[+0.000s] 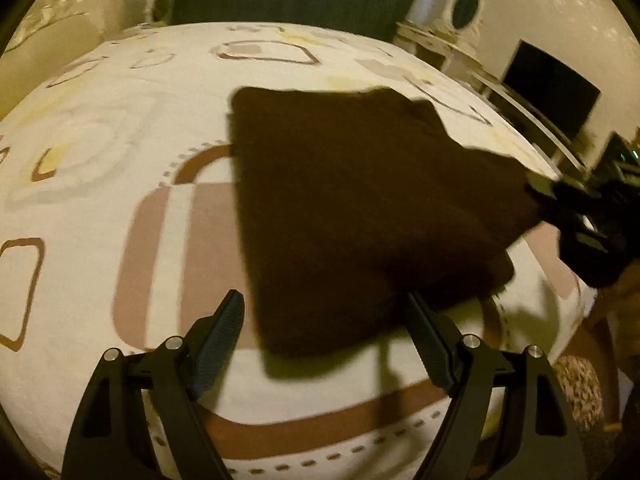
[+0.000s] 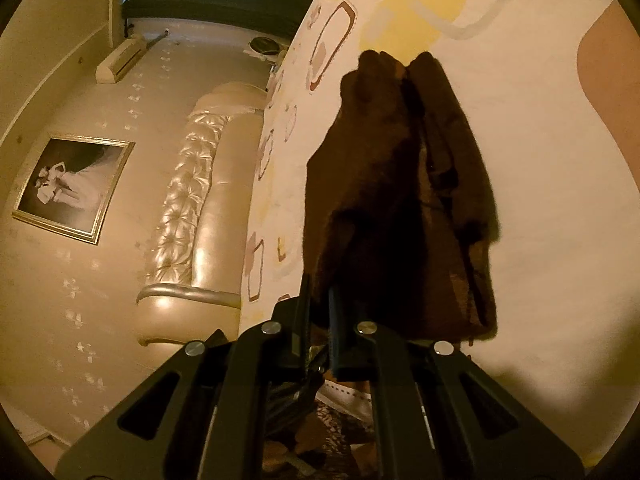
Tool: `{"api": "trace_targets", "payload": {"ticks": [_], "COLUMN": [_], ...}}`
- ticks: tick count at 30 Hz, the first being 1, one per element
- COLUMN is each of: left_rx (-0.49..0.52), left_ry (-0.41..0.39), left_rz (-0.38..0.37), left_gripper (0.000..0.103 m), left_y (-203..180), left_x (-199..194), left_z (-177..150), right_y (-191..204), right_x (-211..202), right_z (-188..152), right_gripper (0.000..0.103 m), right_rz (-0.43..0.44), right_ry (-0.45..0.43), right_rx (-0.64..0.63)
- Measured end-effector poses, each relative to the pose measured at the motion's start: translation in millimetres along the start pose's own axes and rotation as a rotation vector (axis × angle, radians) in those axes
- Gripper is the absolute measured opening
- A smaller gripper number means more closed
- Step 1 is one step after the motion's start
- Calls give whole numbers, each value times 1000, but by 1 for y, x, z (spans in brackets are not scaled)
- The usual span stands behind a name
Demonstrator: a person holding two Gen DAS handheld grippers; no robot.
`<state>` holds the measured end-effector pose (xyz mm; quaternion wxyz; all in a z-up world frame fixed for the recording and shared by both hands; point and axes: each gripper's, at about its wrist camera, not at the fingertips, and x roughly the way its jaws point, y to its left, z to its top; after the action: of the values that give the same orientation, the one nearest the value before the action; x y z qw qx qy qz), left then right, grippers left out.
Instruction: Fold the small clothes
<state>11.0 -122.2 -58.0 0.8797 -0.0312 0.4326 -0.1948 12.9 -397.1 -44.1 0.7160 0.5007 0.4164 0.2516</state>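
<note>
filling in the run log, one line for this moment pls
left hand-held gripper: open, empty | right hand-held gripper: shut on brown cloth | bedsheet: under cloth

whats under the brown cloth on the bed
Around the brown cloth only the patterned bedsheet shows, so it lies on the sheet; anything beneath is covered. The right gripper pinches one corner; the left gripper is open beside it.

We see a dark brown cloth, plain with no print, against a cream bedsheet patterned with rounded squares in brown outline, mauve blocks and pale yellow patches. Our left tool is black with dark blue ribbed pads; our right tool is black too. The headboard gleams pearly champagne, and the wallpaper is beige with pale sprigs.
</note>
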Motion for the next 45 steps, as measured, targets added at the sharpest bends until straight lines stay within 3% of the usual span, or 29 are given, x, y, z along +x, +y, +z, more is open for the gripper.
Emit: {"api": "trace_targets", "payload": {"ticks": [3, 6, 13, 16, 30, 40, 45], "left_rx": [-47, -56, 0, 12, 1, -14, -31], "left_ry": [-29, -5, -11, -10, 5, 37, 104], "left_rz": [20, 42, 74, 78, 86, 83, 6], "left_gripper": [80, 81, 81, 81, 81, 81, 81], "left_y": [16, 30, 32, 32, 32, 31, 34], "left_x": [-6, -4, -2, 0, 1, 1, -11], "left_z": [3, -1, -9, -9, -6, -5, -6], "right_y": [1, -5, -54, -70, -74, -72, -71], "right_x": [-5, -8, -7, -7, -5, -18, -37], "right_z": [1, -2, -15, -16, -18, -17, -16], "right_gripper": [6, 6, 6, 6, 6, 6, 8], "right_rz": [2, -11, -101, -83, -66, -99, -177], "right_ry": [-8, -3, 8, 7, 7, -6, -28], "right_rx": [-2, 5, 81, 111, 107, 112, 106]}}
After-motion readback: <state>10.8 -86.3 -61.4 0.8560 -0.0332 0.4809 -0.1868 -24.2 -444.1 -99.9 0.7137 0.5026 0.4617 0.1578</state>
